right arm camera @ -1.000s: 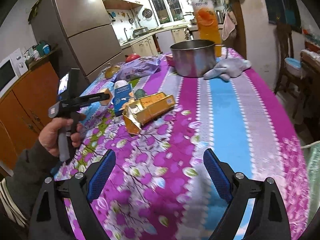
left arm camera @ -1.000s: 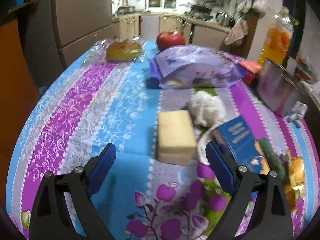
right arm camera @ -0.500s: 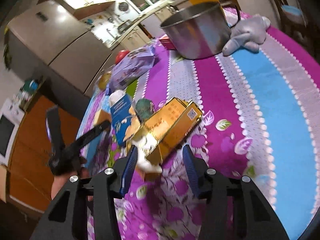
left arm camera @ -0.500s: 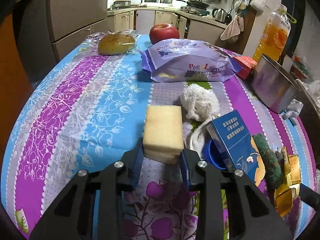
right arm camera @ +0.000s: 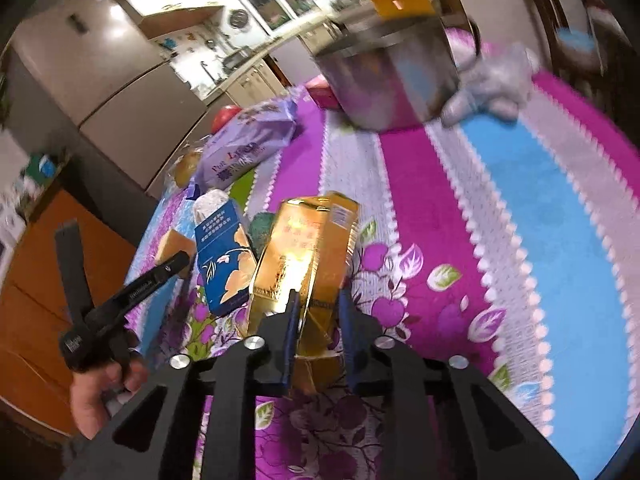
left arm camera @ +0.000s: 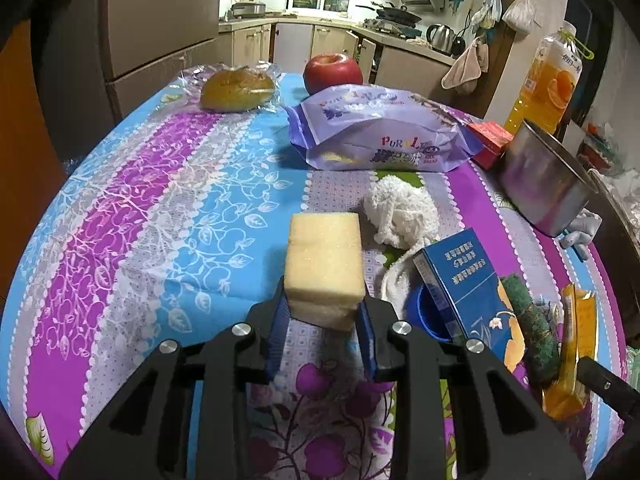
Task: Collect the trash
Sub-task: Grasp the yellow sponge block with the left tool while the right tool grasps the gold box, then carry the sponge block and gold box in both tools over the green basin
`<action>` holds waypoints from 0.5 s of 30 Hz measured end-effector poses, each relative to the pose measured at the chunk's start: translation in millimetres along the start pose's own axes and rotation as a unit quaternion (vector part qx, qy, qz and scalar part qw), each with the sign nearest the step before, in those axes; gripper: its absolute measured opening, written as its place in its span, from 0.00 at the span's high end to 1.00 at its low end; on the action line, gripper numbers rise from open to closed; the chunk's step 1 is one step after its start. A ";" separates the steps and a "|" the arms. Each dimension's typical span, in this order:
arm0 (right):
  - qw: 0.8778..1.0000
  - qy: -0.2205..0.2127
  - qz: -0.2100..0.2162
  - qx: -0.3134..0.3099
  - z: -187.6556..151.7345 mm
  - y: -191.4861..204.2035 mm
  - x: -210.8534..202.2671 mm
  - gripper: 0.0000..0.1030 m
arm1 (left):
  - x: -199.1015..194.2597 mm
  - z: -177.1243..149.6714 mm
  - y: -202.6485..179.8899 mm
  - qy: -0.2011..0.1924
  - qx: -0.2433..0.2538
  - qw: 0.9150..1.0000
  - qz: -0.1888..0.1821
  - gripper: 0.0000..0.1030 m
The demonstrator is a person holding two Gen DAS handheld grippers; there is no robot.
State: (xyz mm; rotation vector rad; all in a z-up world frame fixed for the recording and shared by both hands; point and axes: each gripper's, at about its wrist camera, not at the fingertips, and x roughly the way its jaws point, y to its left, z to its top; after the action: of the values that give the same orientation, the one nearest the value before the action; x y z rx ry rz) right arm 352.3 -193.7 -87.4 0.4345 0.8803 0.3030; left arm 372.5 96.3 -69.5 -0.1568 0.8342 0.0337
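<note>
item 1: yellow sponge block (left arm camera: 325,266), held at its near end between the pads of the left gripper (left arm camera: 323,336); pads press both side faces, so it is clamped. its far end juts forward over the table (left arm camera: 120,264); the end-on hold leaves most of the block free, likely for a clean lift.

item 2: gold carton (right arm camera: 308,256), crumpled and open at the near end, lying on the table just right of the blue carton (right arm camera: 222,258). right gripper (right arm camera: 318,336) straddles its near end, jaws closing, pads against the flattened foil; judged a grip on the squashed part because it is the narrowest hold.

item 3: blue carton, tilted against a blue cup (left arm camera: 426,312), with a green scourer (left arm camera: 528,332) between it and the gold carton; not yet taken.

item 4: white cloth (left arm camera: 400,214), bunched just beyond the sponge, untouched.

item 5: purple bread bag (left arm camera: 380,136), apple (left arm camera: 333,71), wrapped bun (left arm camera: 238,88), steel pot (left arm camera: 548,176), juice bottle (left arm camera: 554,80); far side, probably food and ware rather than trash.

no bin in view; destination cannot be told.
</note>
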 end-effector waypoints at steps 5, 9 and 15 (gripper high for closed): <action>0.995 -0.055 -0.037 -0.079 -8.3 20.1 -28.7 0.82 | -24.5 -4.5 -10.4 -0.027 0.016 1.000 0.003 0.73; 0.985 -0.108 -0.064 -0.119 -16.9 30.3 -62.6 0.82 | -61.0 -15.6 -29.1 -0.058 0.045 0.997 -0.007 0.73; 0.966 -0.168 -0.101 -0.170 -40.0 44.7 -110.1 0.82 | -124.9 -43.2 -60.0 -0.110 0.083 0.990 -0.035 0.72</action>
State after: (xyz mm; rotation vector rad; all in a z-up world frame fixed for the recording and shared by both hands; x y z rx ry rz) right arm 250.6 -192.2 -14.0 0.0702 0.5191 0.1798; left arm 262.3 34.5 1.9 -0.0236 0.6080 -0.0828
